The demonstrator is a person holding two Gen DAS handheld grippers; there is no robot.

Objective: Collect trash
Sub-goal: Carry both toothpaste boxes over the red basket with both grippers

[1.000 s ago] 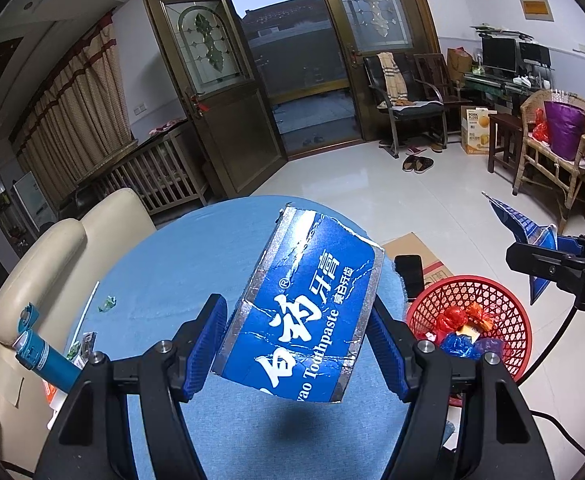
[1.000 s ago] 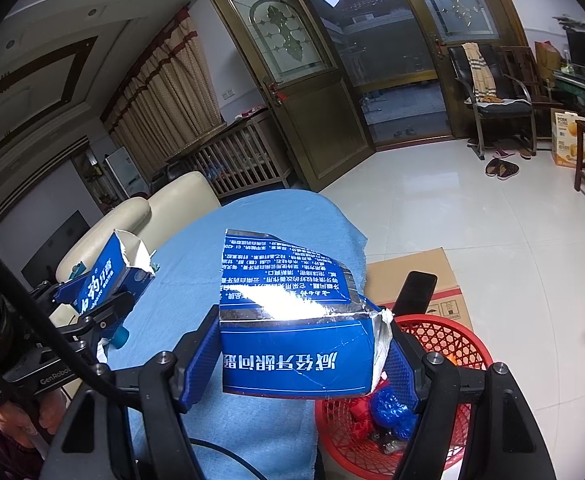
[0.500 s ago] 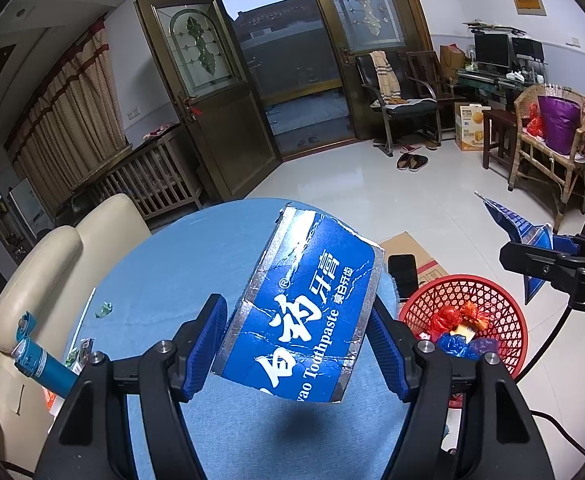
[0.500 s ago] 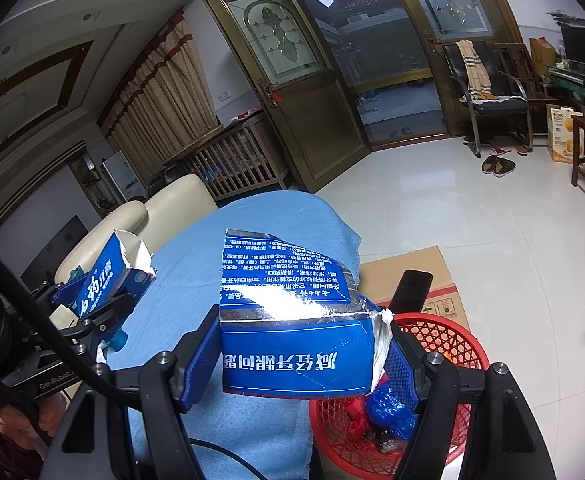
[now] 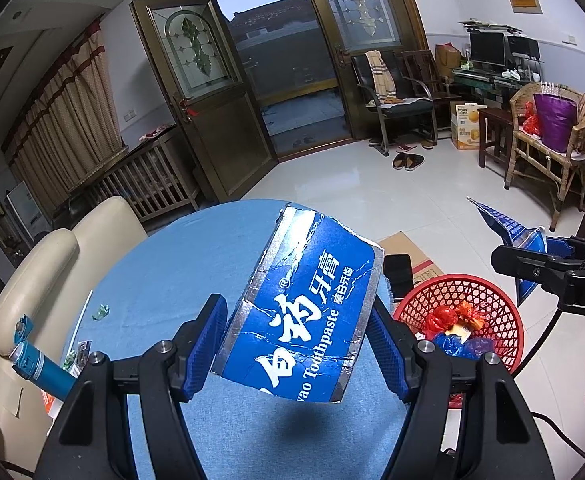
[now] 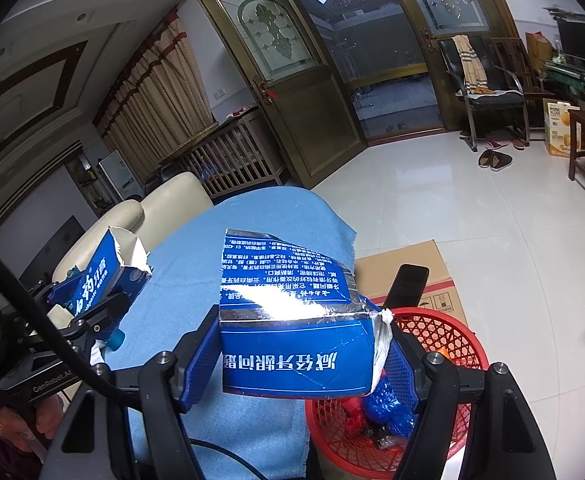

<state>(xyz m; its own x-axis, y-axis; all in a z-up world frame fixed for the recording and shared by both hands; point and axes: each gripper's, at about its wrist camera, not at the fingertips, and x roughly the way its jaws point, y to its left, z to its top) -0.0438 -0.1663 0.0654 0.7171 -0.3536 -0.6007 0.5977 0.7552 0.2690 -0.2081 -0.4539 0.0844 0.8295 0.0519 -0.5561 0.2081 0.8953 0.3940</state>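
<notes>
My left gripper [image 5: 298,340] is shut on a torn blue toothpaste box piece [image 5: 304,304] and holds it above the blue tablecloth [image 5: 164,280]. My right gripper [image 6: 300,354] is shut on another torn blue toothpaste box piece [image 6: 292,320], held over the table's right edge beside the red mesh basket [image 6: 452,344]. The basket [image 5: 492,300] stands on the floor and holds red, orange and blue wrappers. Each gripper shows in the other's view: the right one [image 5: 532,256] near the basket, the left one [image 6: 104,284] over the table.
A blue tube [image 5: 40,364], a green wrapper [image 5: 101,312] and small scraps lie at the table's left side. A cardboard box [image 6: 408,268] with a black phone [image 6: 408,284] on it sits behind the basket. A cream sofa [image 5: 52,256] stands left of the table.
Both grippers keep their box pieces. The views have shifted slightly, with the basket a little lower and nearer in the left wrist view.
</notes>
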